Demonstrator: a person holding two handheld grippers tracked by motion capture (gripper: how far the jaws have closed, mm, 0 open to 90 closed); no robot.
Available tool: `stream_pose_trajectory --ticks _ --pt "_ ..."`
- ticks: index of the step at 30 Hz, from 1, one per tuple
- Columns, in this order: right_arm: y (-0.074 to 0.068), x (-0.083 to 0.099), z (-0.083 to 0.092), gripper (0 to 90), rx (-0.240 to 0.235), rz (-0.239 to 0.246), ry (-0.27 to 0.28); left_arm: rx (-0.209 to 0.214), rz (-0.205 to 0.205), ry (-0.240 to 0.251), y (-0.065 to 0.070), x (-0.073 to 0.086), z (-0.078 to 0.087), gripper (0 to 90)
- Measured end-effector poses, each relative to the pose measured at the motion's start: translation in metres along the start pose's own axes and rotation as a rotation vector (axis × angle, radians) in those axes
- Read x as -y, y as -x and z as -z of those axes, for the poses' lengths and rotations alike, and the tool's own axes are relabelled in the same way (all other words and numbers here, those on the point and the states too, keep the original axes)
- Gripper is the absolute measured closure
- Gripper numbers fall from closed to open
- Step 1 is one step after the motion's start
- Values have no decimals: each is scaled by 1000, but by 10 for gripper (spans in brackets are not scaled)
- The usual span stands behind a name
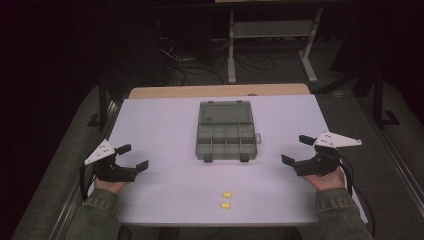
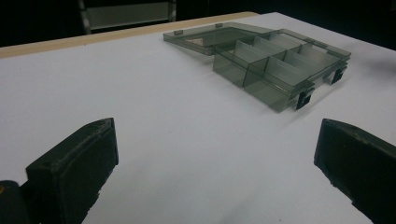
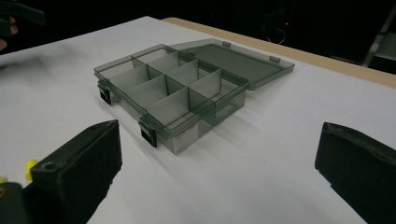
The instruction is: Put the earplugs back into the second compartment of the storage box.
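Note:
A smoky grey plastic compartment box (image 1: 225, 141) lies in the middle of the white table (image 1: 165, 125), its lid (image 1: 225, 112) flat open behind it. Its compartments look empty in both gripper views, where the box shows again (image 2: 280, 65) (image 3: 173, 93). Two small yellow pieces (image 1: 226, 194) (image 1: 225, 205) lie near the front edge; one of them (image 3: 30, 168) shows at the left of the right gripper view. My left gripper (image 1: 133, 157) (image 2: 217, 158) rests at the table's left, open and holding nothing. My right gripper (image 1: 296, 150) (image 3: 219, 163) rests at the right, open and holding nothing.
A wooden strip (image 1: 220, 91) borders the table's far edge. Behind it, on the dark floor, stand a grey metal frame (image 1: 270, 45) and loose cables (image 1: 200, 65). Bare table surface lies on either side of the box.

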State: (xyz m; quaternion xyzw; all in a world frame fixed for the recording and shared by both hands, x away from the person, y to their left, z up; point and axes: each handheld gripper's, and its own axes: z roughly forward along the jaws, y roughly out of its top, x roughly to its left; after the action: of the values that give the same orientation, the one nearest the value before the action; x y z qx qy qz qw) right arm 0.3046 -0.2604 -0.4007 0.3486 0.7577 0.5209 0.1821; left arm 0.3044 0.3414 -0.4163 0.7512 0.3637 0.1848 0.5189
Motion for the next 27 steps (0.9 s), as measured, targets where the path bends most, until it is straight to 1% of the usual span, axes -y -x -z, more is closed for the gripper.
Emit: stream_pose_trajectory --ticks 5,13,15,18,20,23,27 --pt "-1 0 1 1 -1 1 2 1 0 0 0 0 0 0" --pt "-2 1 -2 2 -13 7 -13 8 3 2 0 -1 1 0" --pt "-5 1 -2 2 -13 16 -22 14 1 -1 1 -2 1 0" --pt "-9 1 -2 2 -23 23 -20 23 -18 4 3 -5 3 0" --pt "-9 1 -3 2 -25 17 -20 28 -19 3 3 -5 3 0" --pt "-9 1 -3 2 -24 20 -27 35 -25 -5 4 -6 2 0" --pt "-11 1 -2 2 -25 25 -22 45 -33 -6 6 -10 1 0"
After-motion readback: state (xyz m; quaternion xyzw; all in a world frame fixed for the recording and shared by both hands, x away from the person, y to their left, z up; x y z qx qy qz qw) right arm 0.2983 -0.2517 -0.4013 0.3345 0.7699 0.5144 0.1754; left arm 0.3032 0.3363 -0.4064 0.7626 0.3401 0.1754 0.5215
